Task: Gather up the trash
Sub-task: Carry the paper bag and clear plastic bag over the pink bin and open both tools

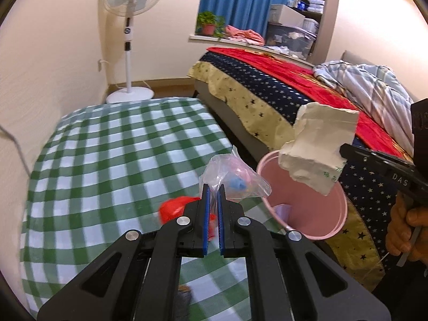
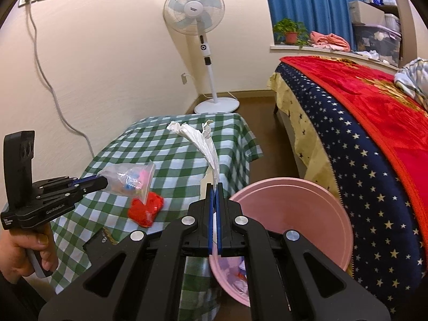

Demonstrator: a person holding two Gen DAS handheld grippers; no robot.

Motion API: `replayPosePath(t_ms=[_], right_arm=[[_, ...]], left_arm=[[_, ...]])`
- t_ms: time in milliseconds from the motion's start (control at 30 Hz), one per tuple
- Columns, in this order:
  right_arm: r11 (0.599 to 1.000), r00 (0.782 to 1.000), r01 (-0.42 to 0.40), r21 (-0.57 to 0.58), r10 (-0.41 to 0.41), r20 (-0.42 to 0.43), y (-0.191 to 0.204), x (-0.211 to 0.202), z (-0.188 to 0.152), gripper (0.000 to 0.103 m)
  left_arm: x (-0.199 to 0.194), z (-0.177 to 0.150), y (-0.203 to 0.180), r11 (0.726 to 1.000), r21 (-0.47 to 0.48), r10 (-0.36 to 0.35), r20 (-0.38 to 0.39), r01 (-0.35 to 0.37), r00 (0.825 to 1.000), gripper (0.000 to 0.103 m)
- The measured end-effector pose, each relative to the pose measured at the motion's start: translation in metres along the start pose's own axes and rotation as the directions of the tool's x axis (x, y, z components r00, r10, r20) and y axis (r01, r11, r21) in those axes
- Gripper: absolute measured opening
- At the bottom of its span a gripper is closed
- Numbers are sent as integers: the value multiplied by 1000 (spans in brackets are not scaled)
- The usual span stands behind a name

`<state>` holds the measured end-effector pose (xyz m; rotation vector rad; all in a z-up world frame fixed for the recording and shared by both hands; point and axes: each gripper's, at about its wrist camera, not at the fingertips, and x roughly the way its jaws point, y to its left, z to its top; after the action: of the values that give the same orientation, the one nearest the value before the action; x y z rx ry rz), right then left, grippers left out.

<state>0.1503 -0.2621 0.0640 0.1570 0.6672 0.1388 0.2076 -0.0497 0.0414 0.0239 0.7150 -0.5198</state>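
Two grippers over the pink bin [image 1: 315,208]: left gripper [image 1: 213,191] pinching plastic bag [image 1: 235,179], right gripper [image 2: 216,191] pinching tissue [image 2: 206,144].

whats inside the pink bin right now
The pink bin already holds some crumpled pale and lilac scraps at the bottom, with a bit of red among them. The right gripper and its body cover much of the bin's inside, so the rest cannot be seen.

Standing fan [image 2: 194,13], bed [image 2: 361,133], potted plant [image 2: 290,30]

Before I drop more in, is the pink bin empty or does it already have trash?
Not empty: the pink bin already holds crumpled scraps at its bottom.
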Motion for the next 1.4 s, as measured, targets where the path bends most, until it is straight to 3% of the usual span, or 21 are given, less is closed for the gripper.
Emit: replayPosePath(t_ms=[400, 733, 800, 833, 900, 1400], right_arm=[[996, 996, 80, 26, -79, -37, -46, -1, -9, 2], [991, 991, 119, 56, -115, -69, -78, -4, -19, 2], [989, 988, 137, 56, -132, -83, -80, -1, -20, 11], [988, 987, 143, 58, -138, -88, -81, 0, -20, 17], [985, 985, 156, 70, -150, -84, -85, -1, -20, 40], [987, 989, 143, 74, -139, -56, -75, -10, -15, 41]], left_arm=[[53, 7, -68, 993, 69, -95, -62, 99, 993, 5], [91, 7, -106, 988, 87, -121, -119, 131, 986, 6], [97, 6, -108, 987, 64, -135, -135, 145, 982, 13], [98, 7, -109, 987, 56, -142, -134, 151, 981, 24], [98, 7, -111, 987, 58, -140, -123, 148, 983, 30], [67, 6, -97, 991, 63, -117, -77, 122, 990, 30]])
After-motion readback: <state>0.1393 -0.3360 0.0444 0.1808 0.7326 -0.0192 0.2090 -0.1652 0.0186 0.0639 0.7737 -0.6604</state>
